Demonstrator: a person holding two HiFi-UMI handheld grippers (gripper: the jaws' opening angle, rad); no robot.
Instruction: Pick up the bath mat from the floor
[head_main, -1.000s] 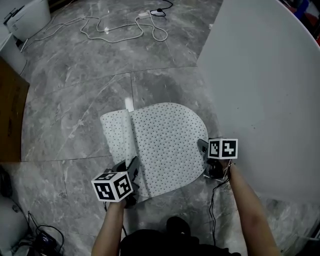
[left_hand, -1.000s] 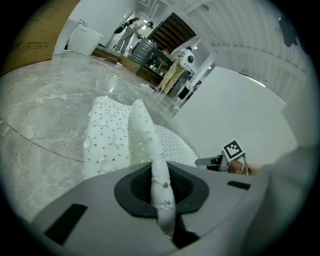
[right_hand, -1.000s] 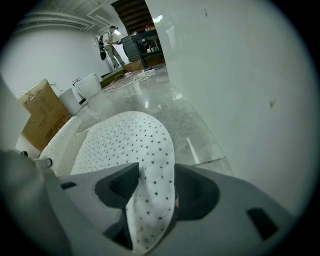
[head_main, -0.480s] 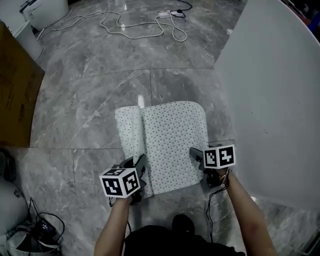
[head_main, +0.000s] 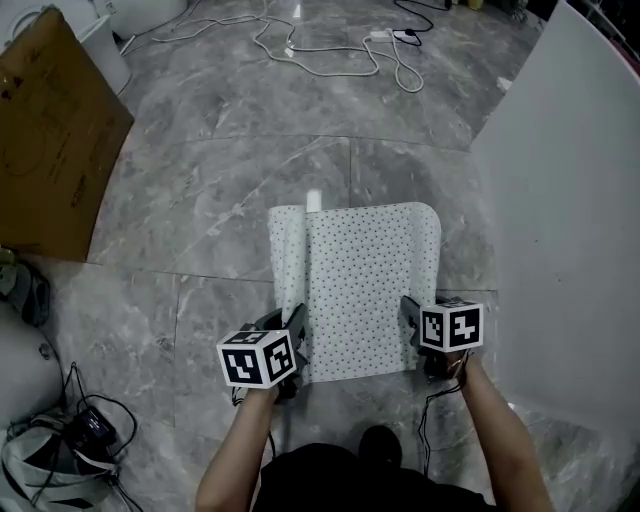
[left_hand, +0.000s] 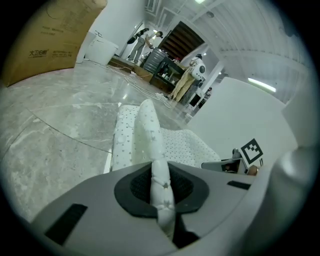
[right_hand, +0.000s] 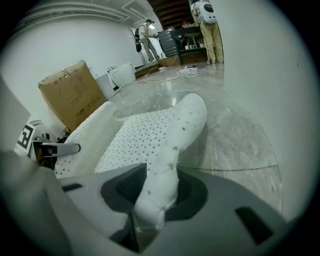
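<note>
The white dotted bath mat (head_main: 360, 290) lies on the grey marble floor with both long sides turned up. My left gripper (head_main: 292, 328) is shut on the mat's near left edge, and the folded edge (left_hand: 150, 130) runs out from between its pads (left_hand: 161, 187). My right gripper (head_main: 408, 318) is at the near right corner. Its jaws have just been closing, and the thick fold of the mat (right_hand: 170, 135) sits pinched between them (right_hand: 159, 192). Each gripper shows in the other's view: the right gripper (left_hand: 235, 162) and the left gripper (right_hand: 50, 148).
A cardboard box (head_main: 50, 140) stands at the left. A white cable (head_main: 330, 50) snakes across the floor at the back. A white curved wall (head_main: 570, 250) fills the right side. Cables and gear (head_main: 70, 440) lie at the lower left. People stand far off in the room.
The mat's right side has folded inward, so the mat looks narrower. My right gripper moved onto the near right corner and closed on it. The left gripper kept its hold and shifted a little.
</note>
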